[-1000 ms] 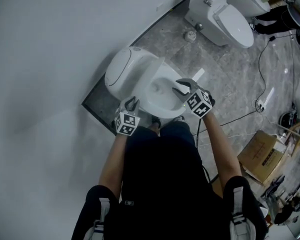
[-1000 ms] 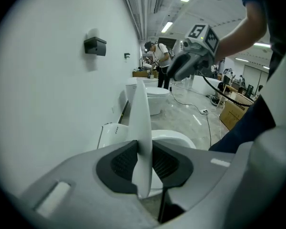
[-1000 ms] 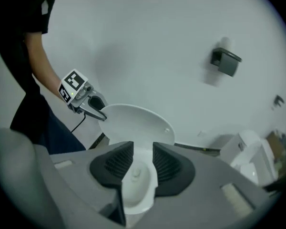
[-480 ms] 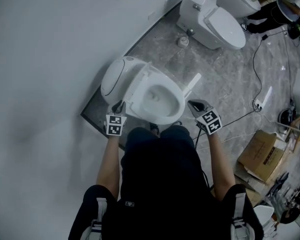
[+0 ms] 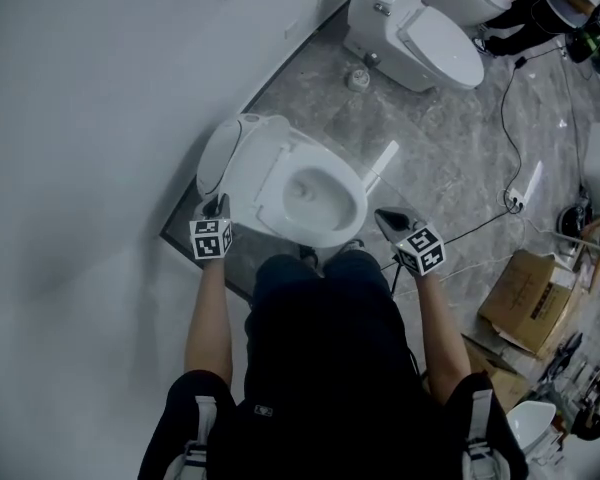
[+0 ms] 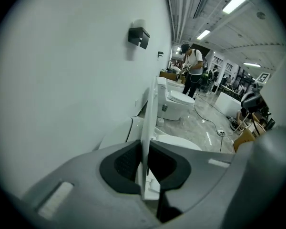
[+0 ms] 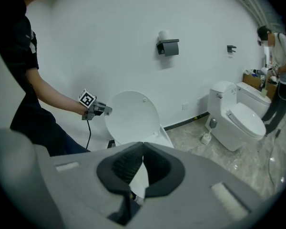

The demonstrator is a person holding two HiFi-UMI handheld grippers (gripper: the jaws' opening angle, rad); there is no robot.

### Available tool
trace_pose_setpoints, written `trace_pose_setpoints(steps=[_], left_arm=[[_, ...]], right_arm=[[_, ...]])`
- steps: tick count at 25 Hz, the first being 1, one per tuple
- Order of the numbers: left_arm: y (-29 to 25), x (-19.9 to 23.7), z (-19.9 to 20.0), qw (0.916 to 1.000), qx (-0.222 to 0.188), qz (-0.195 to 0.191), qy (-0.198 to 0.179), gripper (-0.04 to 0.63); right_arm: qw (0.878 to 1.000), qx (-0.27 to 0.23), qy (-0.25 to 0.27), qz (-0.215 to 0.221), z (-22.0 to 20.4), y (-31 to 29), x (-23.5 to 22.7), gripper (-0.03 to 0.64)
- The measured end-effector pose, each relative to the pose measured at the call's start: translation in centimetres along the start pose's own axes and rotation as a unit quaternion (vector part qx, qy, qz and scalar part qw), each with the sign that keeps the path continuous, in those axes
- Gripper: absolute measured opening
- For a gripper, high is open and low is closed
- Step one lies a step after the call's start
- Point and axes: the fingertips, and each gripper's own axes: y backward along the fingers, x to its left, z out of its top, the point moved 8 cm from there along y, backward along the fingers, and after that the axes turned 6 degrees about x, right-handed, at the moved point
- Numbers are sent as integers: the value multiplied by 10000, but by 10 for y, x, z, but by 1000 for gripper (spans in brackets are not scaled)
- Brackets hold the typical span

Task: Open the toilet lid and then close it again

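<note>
The white toilet (image 5: 310, 193) stands against the wall with its lid (image 5: 218, 153) raised and the bowl showing. My left gripper (image 5: 218, 202) is at the lid's near side edge. Its jaws have just been closing, and in the left gripper view the thin lid (image 6: 150, 113) runs edge-on between the pads (image 6: 128, 161) of the left gripper (image 6: 147, 144). The right gripper view shows the lid (image 7: 133, 116) upright with the left gripper (image 7: 108, 110) on its left rim. My right gripper (image 5: 382, 214) hangs to the right of the bowl, shut on nothing (image 7: 143, 146).
A second toilet (image 5: 420, 28) stands at the back right. A black cable (image 5: 505, 118) runs over the stone floor to a socket strip, and a cardboard box (image 5: 535, 303) lies at the right. A paper holder (image 7: 168, 46) hangs on the wall. A person (image 7: 276, 51) stands far off.
My right gripper has drawn back from over the bowl to the toilet's right side and shut. My left gripper has moved left to the raised lid's edge.
</note>
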Motion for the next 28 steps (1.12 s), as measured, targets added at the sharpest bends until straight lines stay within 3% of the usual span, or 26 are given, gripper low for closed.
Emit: trace_pose_setpoints(steps=[16, 28], left_arm=[[-4, 16, -4, 9990, -159, -72, 415, 34], [-2, 10, -1, 9992, -97, -146, 369, 34]], right_arm=[[9995, 316, 74, -2, -9, -5, 12, 3], [9995, 312, -74, -9, -21, -2, 14, 3]])
